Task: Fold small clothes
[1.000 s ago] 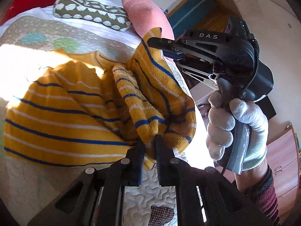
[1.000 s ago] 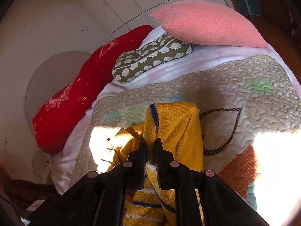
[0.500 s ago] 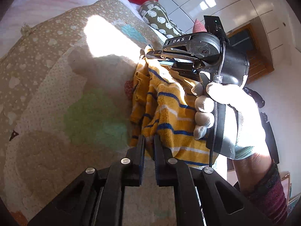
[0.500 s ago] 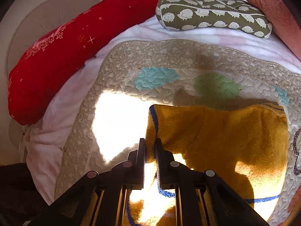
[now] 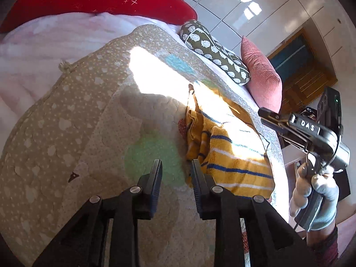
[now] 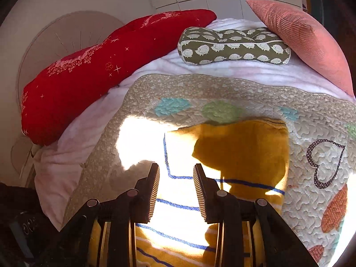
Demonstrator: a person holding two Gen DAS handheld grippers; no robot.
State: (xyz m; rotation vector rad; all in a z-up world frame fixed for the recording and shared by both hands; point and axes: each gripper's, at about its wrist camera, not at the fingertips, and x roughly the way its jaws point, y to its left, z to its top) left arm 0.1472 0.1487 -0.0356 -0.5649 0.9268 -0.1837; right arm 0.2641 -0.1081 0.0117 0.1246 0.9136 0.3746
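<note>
A small yellow garment with blue and white stripes [image 5: 231, 155] lies folded over on the beige quilt [image 5: 66, 133]. My left gripper [image 5: 176, 169] hangs just off the garment's left edge; its jaws are opening and only quilt shows between them. In the right wrist view the same garment [image 6: 242, 151] spreads out flat, half in bright sun. My right gripper [image 6: 176, 173] hovers over its near left part, jaws opening, pads not pressing on the cloth. From the left wrist camera the right gripper [image 5: 269, 116] appears raised to the garment's right, in a gloved hand [image 5: 318, 195].
At the head of the bed lie a red pillow [image 6: 84, 71], an olive hedgehog-print cushion [image 6: 233, 46] and a pink cushion [image 6: 307, 42]. A pale pink blanket [image 6: 66, 151] lies under the quilt. A wooden door [image 5: 300, 66] stands beyond the bed's far side.
Both grippers carried the garment's edge across and laid it down, then opened and let the cloth go. The right gripper has drawn back away from the garment.
</note>
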